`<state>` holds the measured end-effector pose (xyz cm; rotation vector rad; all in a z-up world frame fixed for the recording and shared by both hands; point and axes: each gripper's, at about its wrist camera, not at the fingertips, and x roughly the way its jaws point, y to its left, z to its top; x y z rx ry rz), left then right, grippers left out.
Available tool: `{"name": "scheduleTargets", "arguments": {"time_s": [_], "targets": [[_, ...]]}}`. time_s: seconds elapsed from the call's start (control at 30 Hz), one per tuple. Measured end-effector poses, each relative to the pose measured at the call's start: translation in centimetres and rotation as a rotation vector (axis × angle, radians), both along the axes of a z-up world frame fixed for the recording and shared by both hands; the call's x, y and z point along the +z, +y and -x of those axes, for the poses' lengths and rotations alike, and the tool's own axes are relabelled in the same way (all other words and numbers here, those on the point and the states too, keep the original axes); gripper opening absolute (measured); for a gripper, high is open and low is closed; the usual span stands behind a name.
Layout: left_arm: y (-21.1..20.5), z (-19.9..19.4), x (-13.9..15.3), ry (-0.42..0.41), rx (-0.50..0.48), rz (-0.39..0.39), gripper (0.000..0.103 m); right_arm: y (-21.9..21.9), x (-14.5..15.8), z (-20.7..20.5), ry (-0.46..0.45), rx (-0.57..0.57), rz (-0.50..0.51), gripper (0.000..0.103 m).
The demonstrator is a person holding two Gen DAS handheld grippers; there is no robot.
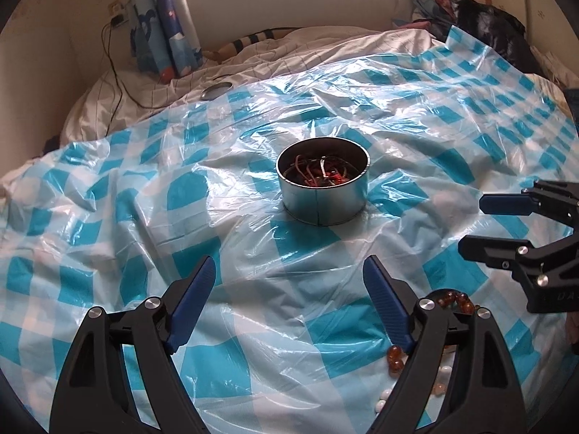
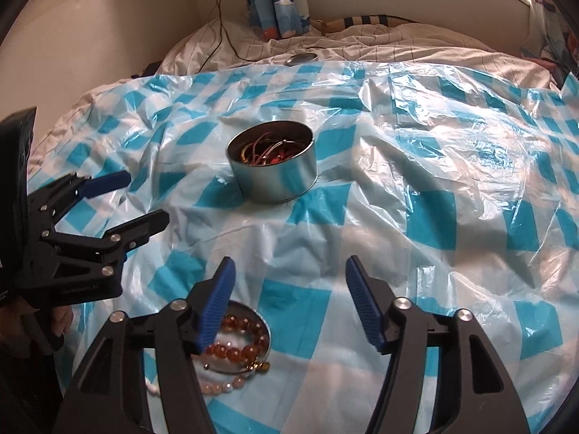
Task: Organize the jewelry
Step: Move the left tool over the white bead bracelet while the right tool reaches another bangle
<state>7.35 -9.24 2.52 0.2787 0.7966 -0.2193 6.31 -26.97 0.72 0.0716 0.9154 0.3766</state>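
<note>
A round metal tin (image 1: 323,181) (image 2: 275,161) holding tangled bracelets and red bits stands on the blue-and-white checked plastic sheet (image 1: 217,325). Nearer, a shallow round lid (image 2: 266,329) holds an amber bead bracelet (image 2: 235,350) (image 1: 456,300), and a pale bead bracelet (image 2: 224,387) lies against it. My left gripper (image 1: 289,267) (image 2: 146,199) is open and empty, short of the tin, with the beads under its right finger. My right gripper (image 2: 289,266) (image 1: 472,226) is open and empty, just right of the lid of beads.
The sheet covers a bed with a white striped duvet (image 2: 398,43). A second small round lid (image 1: 216,90) (image 2: 301,58) lies at the sheet's far edge. A cable (image 1: 115,83), a curtain (image 1: 163,29) and a wall are behind; dark clothes (image 1: 488,29) are piled back right.
</note>
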Motion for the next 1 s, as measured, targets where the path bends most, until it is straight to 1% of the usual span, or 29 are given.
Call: {"name": "scheduleTargets", "arguments": {"time_s": [0.17, 0.7, 0.77, 0.8, 0.9, 0.93, 0.97, 1.0], "targets": [[-0.7, 1.1, 0.0, -0.020, -0.026, -0.038, 0.080, 0.9, 0.1, 0.9, -0.008, 0.032, 0.050, 0.065], [-1.2, 2.9, 0.1, -0.044, -0.059, -0.074, 0.080, 1.5, -1.3, 1.9, 0.045, 0.048, 0.127, 0.067], [-1.1, 2.9, 0.1, -0.041, -0.064, -0.072, 0.080, 1.5, -1.7, 1.8, 0.049, 0.043, 0.159, 0.067], [-1.1, 2.9, 0.1, -0.034, -0.070, -0.063, 0.080, 1.5, -1.9, 1.7, 0.049, 0.039, 0.186, 0.067], [-0.1, 2.6, 0.3, 0.016, -0.091, 0.013, 0.080, 1.1, -2.2, 1.5, 0.042, 0.008, 0.256, 0.067], [0.5, 2.5, 0.4, 0.041, -0.102, 0.051, 0.080, 0.8, -2.1, 1.5, 0.039, 0.000, 0.256, 0.067], [1.1, 2.4, 0.3, 0.083, -0.128, 0.102, 0.080, 0.5, -2.0, 1.5, 0.039, -0.001, 0.230, 0.067], [1.7, 2.5, 0.4, 0.105, -0.149, 0.140, 0.080, 0.2, -1.9, 1.6, 0.041, 0.002, 0.208, 0.067]]}}
